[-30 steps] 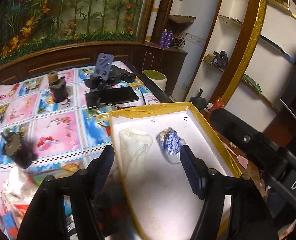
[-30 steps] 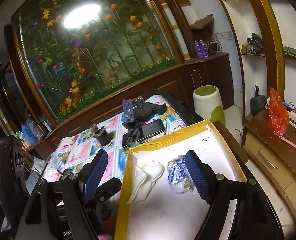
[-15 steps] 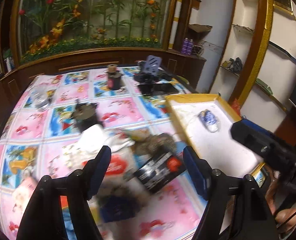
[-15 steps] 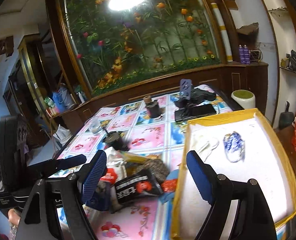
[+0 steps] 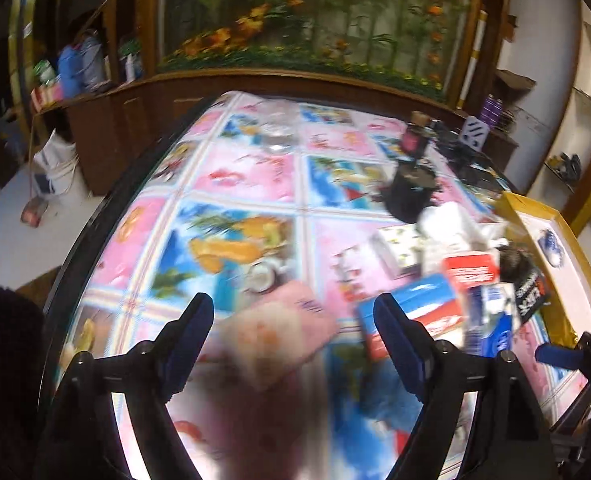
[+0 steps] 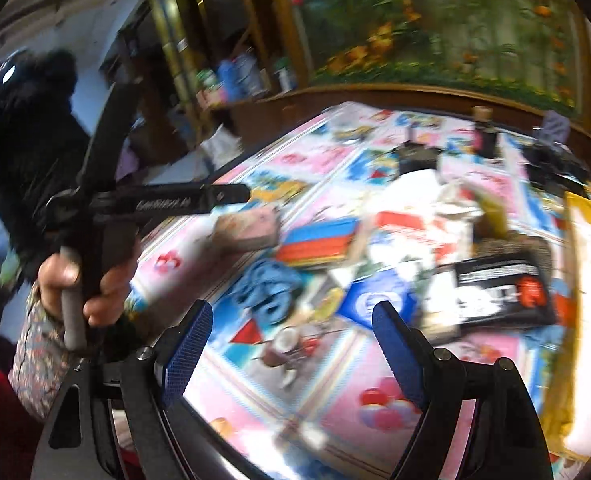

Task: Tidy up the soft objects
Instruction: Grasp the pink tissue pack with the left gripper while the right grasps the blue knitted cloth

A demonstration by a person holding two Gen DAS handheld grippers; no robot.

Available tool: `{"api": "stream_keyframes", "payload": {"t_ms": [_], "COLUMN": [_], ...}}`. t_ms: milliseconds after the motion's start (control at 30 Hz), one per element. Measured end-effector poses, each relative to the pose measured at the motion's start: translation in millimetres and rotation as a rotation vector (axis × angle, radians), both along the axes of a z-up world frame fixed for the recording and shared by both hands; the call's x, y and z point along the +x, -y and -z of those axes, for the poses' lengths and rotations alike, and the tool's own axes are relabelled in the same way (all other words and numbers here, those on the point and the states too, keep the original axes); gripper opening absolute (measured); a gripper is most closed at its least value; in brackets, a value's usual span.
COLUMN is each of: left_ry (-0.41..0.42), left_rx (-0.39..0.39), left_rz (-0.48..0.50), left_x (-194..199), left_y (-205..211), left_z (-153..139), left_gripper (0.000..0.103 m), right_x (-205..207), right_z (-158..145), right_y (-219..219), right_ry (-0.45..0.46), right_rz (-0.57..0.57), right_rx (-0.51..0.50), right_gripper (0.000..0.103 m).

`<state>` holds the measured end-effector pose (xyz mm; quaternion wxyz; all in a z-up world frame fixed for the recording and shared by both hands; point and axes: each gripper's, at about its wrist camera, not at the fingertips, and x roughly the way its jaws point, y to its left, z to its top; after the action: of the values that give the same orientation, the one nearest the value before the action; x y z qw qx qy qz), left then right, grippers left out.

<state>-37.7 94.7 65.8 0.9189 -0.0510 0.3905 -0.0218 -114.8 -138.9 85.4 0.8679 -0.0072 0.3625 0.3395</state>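
With one blue-patterned item seen in the tray [image 5: 587, 280], most of the pile [image 6: 375, 264] is left on the counter [image 5: 231, 184], the left gripper [image 5: 293, 332] being opened over a pink pad [image 5: 279, 332] and the right gripper [image 6: 291, 338] held with jaws apart and empty.

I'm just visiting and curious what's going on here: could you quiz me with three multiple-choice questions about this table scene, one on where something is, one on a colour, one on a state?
1. Where is the yellow-rimmed box?
A. at the table's right edge
B. on the floor
C. on a shelf

2. What colour are the pads of the right hand-held gripper?
A. red
B. blue
C. white

3. How is the pink sponge-like block in the left wrist view?
A. squeezed between the pads
B. lying on the table, ungripped
C. inside the box

Answers: A, the box sits right of the clutter; B, both pads are blue; B, the left hand-held gripper is opening, clear of it.
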Motion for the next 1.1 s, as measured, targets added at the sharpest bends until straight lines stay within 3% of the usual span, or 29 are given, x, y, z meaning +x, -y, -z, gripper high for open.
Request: {"api": "stream_keyframes", "payload": {"t_ms": [267,367,433,467,567,633,767,967,1033,1100], "left_ry": [-0.027,-0.033,-0.037,-0.04,-0.051,-0.063,-0.089,-0.177,-0.158,-0.15], "left_rx": [-0.026,-0.027,-0.008,0.0,0.033,0.065,0.175,0.326,0.315,0.311], "left_rz": [-0.041,-0.034,-0.023,-0.015,0.023,0.063,0.147,0.215,0.214,0.182], "left_x": [-3,-3,-5,-5,-4,-2,6,27,27,26], "left_y": [-34,-35,-32,-31,-25,-18,-2,14,13,11], "left_z": [15,17,18,18,20,24,33,54,50,49], "left_gripper": [0.083,0.084,0.085,0.085,0.09,0.09,0.09,0.091,0.09,0.079], "right_x": [29,52,60,64,63,53,42,38,37,33], "right_z": [22,40,51,57,53,42,33,33,32,29], "right_y": [-67,-90,-92,-92,-81,-68,-48,-35,-31,-25], "right_ry": [-0.072,-0.097,-0.136,-0.158,-0.148,-0.095,-0.079,-0.104,-0.109,-0.105], "right_rz": [-0.097,-0.062,-0.065,-0.047,-0.052,-0.05,-0.057,-0.037,-0.032,-0.023], "right_rx": [-0.084,-0.152,-0.143,-0.157,-0.123,-0.079,-0.013,0.027,0.045,0.057], "right_gripper": [0.087,0.087,0.071,0.046,0.036,0.036,0.036,0.036,0.036,0.036]}}
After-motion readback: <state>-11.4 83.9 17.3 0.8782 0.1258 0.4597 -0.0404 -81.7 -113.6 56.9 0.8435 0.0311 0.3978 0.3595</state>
